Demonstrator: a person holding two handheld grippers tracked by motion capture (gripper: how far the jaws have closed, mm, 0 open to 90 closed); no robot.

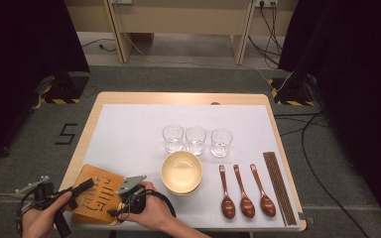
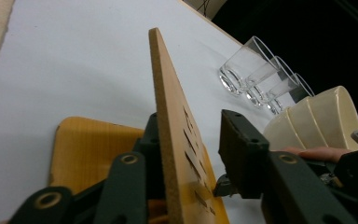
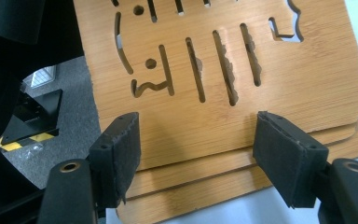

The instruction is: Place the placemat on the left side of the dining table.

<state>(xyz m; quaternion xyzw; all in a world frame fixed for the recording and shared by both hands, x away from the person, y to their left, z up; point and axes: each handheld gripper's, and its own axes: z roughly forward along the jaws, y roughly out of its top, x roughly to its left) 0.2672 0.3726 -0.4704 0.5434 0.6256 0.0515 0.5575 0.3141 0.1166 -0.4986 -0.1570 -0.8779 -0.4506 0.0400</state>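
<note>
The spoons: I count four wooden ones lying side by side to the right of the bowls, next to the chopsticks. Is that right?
Not quite. There are three wooden spoons, not four. They do lie side by side to the right of the stacked bowls, next to the chopsticks. The high view shows this.

Lit evenly from overhead | bench (image 1: 129,124) bright, surroundings black at 9 and 3 o'clock | soft shadows | near claws slightly blurred

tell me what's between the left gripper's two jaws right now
The edge of the top wooden mat, lifted off the mat below, stands between the left gripper's jaws in the left gripper view; one pad still stands off it.
</note>
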